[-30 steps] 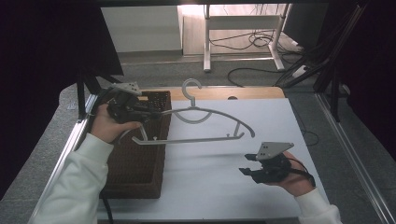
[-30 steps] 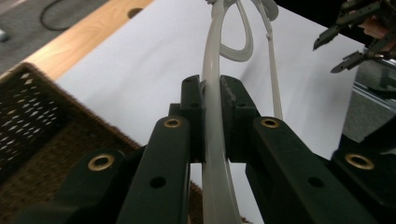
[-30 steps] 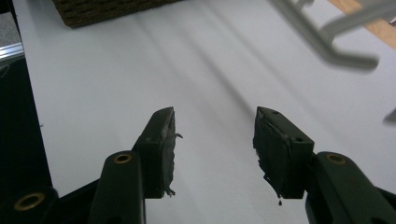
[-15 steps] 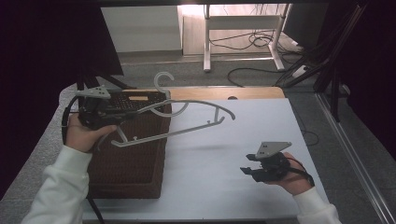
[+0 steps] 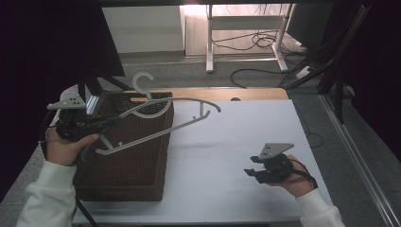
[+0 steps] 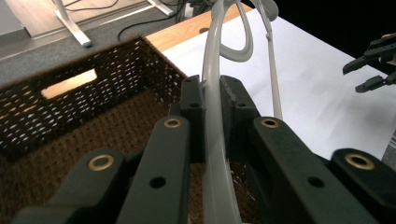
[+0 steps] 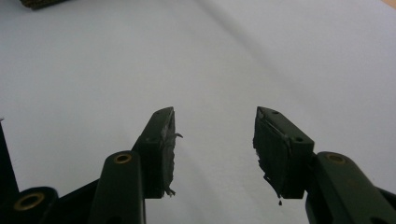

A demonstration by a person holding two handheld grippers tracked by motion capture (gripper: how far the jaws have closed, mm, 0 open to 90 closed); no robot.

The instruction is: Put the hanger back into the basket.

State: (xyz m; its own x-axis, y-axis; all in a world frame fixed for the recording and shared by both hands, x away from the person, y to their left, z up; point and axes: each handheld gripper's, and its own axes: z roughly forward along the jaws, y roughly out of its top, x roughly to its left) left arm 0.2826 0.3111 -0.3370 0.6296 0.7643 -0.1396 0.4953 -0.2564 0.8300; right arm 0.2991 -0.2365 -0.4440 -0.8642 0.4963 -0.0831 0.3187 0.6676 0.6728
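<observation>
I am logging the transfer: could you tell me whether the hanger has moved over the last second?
Yes. The hanger, clamped in the left gripper, has shifted left off the white table and now hangs over the wicker basket.

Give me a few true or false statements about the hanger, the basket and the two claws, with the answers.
1. The left claw is shut on the grey hanger. True.
2. The hanger lies flat on the white table. False: it is held in the air, partly over the brown woven basket.
3. The right claw is open and holds nothing. True.
4. The right claw grips the hanger's hook. False: it hovers over the bare white table, apart from the hanger.
5. The basket sits on the right side of the table. False: it sits on the left side.
</observation>
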